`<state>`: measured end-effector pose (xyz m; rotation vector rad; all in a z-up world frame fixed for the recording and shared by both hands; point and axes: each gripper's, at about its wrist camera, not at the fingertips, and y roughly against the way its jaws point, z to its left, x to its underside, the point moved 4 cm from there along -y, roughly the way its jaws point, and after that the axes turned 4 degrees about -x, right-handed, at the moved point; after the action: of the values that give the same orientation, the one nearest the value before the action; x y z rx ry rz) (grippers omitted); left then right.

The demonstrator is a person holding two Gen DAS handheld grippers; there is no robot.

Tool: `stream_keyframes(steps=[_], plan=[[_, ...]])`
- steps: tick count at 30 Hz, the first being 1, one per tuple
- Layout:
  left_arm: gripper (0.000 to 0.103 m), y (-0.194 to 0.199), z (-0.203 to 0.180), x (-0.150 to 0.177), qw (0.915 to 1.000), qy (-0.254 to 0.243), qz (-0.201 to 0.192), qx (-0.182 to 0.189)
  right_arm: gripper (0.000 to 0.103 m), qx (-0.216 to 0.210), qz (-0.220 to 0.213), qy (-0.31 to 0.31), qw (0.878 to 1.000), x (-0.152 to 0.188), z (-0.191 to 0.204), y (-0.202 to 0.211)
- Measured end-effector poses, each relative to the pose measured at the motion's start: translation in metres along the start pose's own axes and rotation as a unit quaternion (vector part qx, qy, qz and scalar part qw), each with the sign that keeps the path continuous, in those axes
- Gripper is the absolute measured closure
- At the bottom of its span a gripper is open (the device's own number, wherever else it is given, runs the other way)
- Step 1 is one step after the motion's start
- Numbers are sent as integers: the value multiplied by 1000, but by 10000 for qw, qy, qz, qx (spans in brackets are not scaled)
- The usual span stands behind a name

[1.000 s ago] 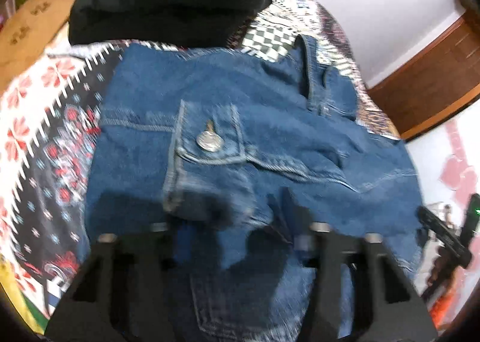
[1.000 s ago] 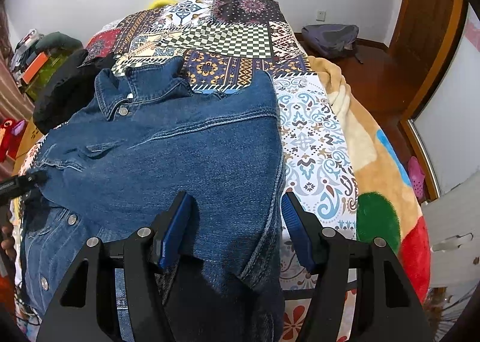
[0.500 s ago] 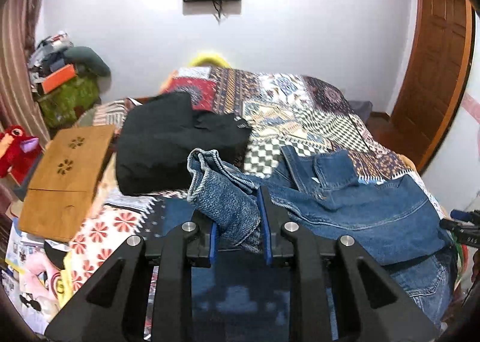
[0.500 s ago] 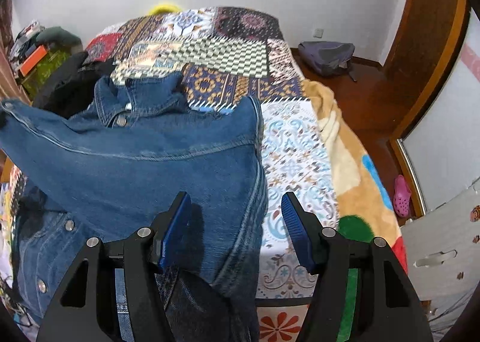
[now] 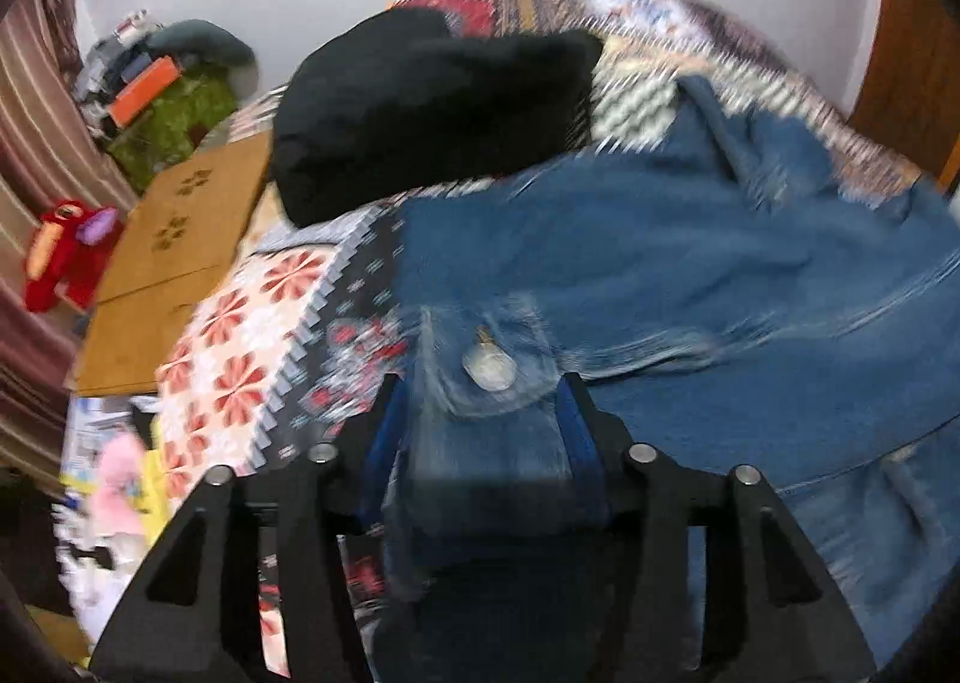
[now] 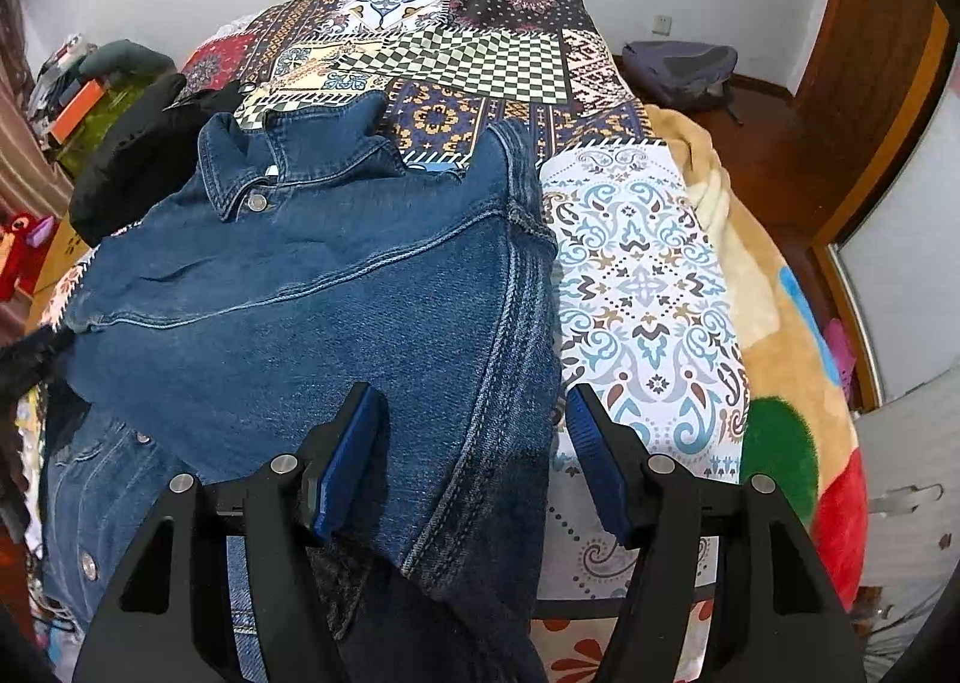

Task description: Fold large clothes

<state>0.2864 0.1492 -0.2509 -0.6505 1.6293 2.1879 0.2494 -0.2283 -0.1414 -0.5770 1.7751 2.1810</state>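
Denim jacket [image 6: 312, 323] on bed [image 6: 648, 275]; black garment [image 6: 138, 155] behind-left.

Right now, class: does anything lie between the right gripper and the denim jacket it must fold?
Nothing visible does. The right gripper hangs open directly over the denim jacket, whose edge runs between its jaws.

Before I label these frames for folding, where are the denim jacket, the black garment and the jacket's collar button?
denim jacket [image 6: 336, 323]: right wrist view, on its back panel.
black garment [image 5: 432, 113]: left wrist view, on its middle.
collar button [image 6: 258, 199]: right wrist view, on the metal face.
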Motion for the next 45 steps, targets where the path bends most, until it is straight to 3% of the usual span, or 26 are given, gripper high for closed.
stream_keyframes(steps=[1,6,10,13,20,25,28,31,34,36,38,39,41,43,44,45], plan=[[42,-3,2,3,10000,7,80,-51,42,-22,10,-21,10000,0,0,0],[34,2,22,7,9990,314,216,238,42,-135,101,-32,9999,-4,1,2],[32,14,35,-5,9984,419,104,359,42,-170,-2,4,9999,-13,2,8],[25,19,45,-18,9968,590,-38,528,42,-220,-122,21,9997,-25,1,13],[21,-17,65,-53,9860,1179,320,1132,42,-384,-120,-56,9992,-55,-8,3],[21,-55,70,-57,9636,1726,768,1893,42,-689,165,-390,9967,-65,-22,-23],[22,-80,67,-53,9437,2054,1050,2369,42,-995,435,-746,9913,-66,-31,-42],[22,-89,64,-54,9346,2127,1024,2663,42,-1265,613,-1046,9845,-65,-37,-56],[23,-97,57,-59,9194,2290,1057,3017,42,-1422,586,-1105,9819,-69,-37,-63],[28,-103,54,-61,9115,2369,1117,3172,47,-1460,564,-1091,9816,-71,-33,-66],[38,-107,48,-65,9123,2358,1146,3148,51,-1406,564,-1025,9831,-73,-31,-68],[44,-108,46,-66,9166,2329,1147,3042,60,-1341,573,-962,9846,-73,-29,-70],[72,-108,42,-66,9326,2213,1195,2590,74,-1307,613,-907,9854,-72,-29,-71],[87,-105,40,-65,9466,2030,1182,2209,83,-1406,618,-969,9834,-69,-31,-68],[95,-101,38,-64,9493,1972,1150,2159,85,-1409,598,-922,9839,-69,-30,-64],[96,-93,36,-65,9520,1943,1084,2100,86,-1372,520,-821,9858,-71,-27,-57]])
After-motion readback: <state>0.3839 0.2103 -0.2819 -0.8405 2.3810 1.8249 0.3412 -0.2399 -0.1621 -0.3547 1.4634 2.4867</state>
